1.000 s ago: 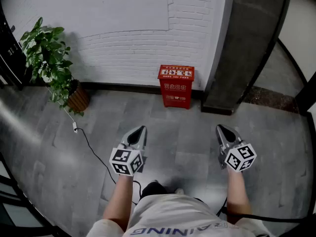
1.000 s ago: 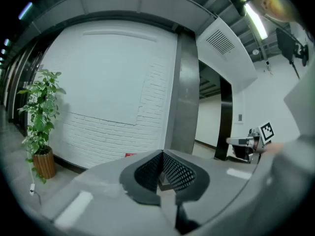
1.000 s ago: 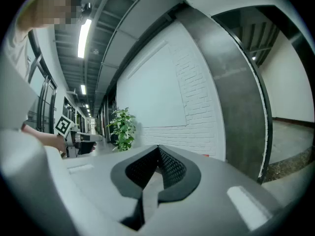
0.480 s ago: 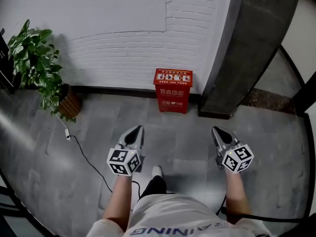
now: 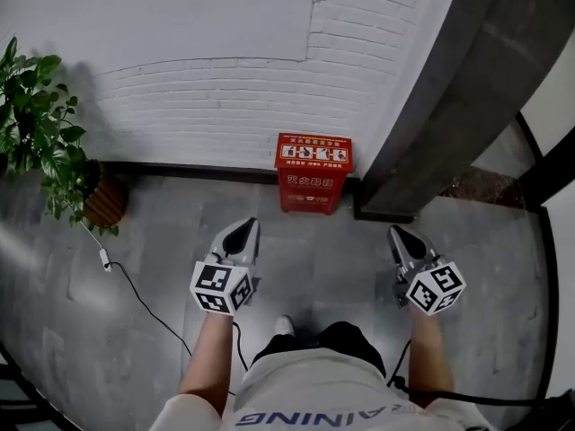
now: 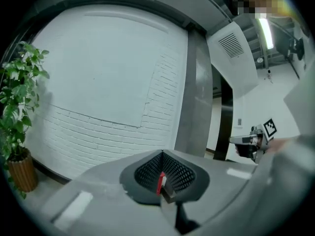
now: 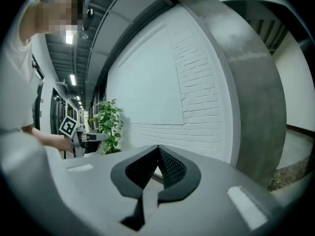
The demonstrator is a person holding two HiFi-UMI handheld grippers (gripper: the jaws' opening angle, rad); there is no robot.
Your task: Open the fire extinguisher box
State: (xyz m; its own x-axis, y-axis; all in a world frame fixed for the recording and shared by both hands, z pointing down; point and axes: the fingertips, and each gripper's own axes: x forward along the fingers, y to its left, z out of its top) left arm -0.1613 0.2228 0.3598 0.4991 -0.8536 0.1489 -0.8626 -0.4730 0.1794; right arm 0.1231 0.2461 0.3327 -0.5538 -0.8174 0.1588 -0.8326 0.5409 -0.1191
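Observation:
The red fire extinguisher box (image 5: 313, 173) stands on the floor against the white brick wall, its lid down. Both grippers hang short of it, over the grey floor. My left gripper (image 5: 244, 230) is shut with nothing in it and points at the box's left side. A sliver of the red box (image 6: 160, 182) shows behind its closed jaws in the left gripper view. Off to the box's right, my right gripper (image 5: 396, 234) is also shut and holds nothing. Each gripper sees the other: the right gripper (image 6: 251, 141) and the left gripper (image 7: 81, 137).
A dark concrete pillar (image 5: 449, 106) rises just right of the box. A potted plant (image 5: 40, 151) stands at the left by the wall, and a cable (image 5: 135, 285) trails from it across the grey tile floor. The person's legs and a shoe (image 5: 284, 325) are below.
The person has stepped toward the wall: the box sits nearer to both grippers and the plant has slid to the left edge. Both grippers stay shut.

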